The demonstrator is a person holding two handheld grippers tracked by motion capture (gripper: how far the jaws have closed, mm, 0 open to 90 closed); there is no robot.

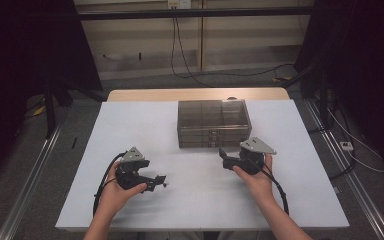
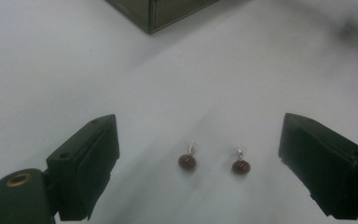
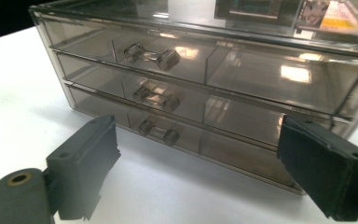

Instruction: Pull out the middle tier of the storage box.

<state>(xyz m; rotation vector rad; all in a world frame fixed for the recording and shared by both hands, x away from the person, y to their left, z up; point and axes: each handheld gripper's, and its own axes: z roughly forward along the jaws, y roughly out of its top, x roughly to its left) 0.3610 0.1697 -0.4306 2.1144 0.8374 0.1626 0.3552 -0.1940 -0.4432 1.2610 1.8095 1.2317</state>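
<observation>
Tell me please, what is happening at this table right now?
A person at a white table holds a tool in each hand. The left tool is open and hovers over two small dark red earrings lying side by side on the table, not yet gripped. The right tool, also open, points at the front of a smoky transparent three-drawer box. All three drawers look closed, and nothing is held so far.

From above, the two earrings (image 1: 167, 184) by the left gripper (image 1: 156, 181) are a mere speck, too small to make out. In the left gripper view only a corner of the drawer box (image 2: 154, 13) shows, cut by the top edge. In the right gripper view, the box's right end runs off the frame, and its tinted fronts hide any contents.
</observation>
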